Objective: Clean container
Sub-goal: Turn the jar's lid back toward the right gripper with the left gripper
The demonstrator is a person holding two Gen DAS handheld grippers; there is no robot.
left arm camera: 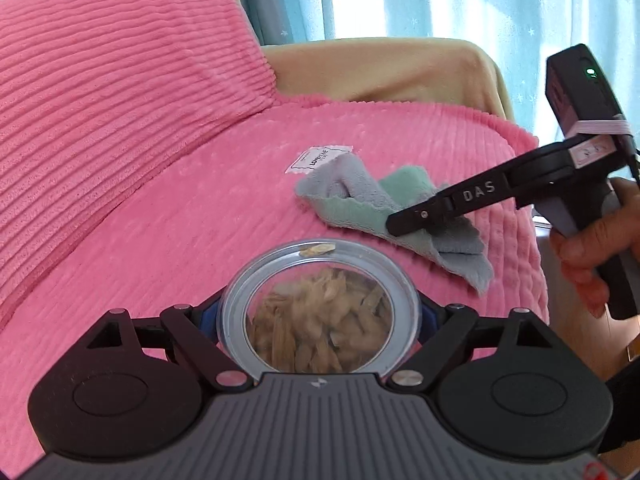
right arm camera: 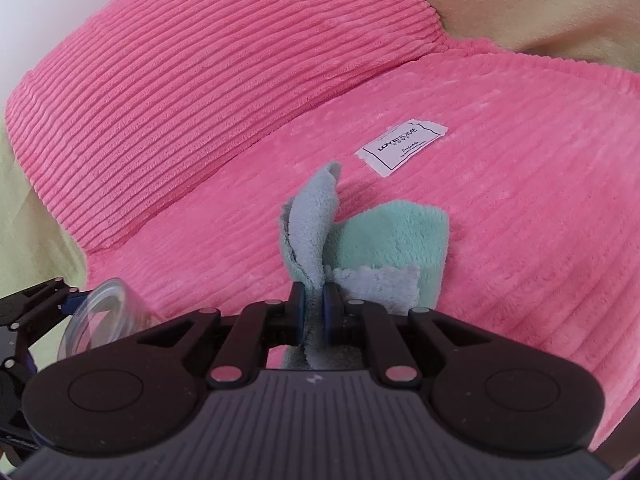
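The left gripper (left arm camera: 320, 312) fingers clasp the clear container (left arm camera: 320, 308) (tan scraps inside); at two o'clock, the right gripper (right arm camera: 315, 312) fingers pinch the cloth (right arm camera: 384, 240).

Pink ribbed sofa cover (right arm camera: 500, 240), grey-green cloth (right arm camera: 392, 236) on it

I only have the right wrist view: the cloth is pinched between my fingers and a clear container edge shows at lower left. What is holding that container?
Observer: The left gripper has its fingers shut on either side of the clear container.
Operator: Is it empty?
Observer: No, it holds tan dried pieces, with one bit stuck on the rim.
Operator: Is my cloth off the cushion yet?
Observer: Not fully; most of the cloth lies on the pink cover, beyond the container.
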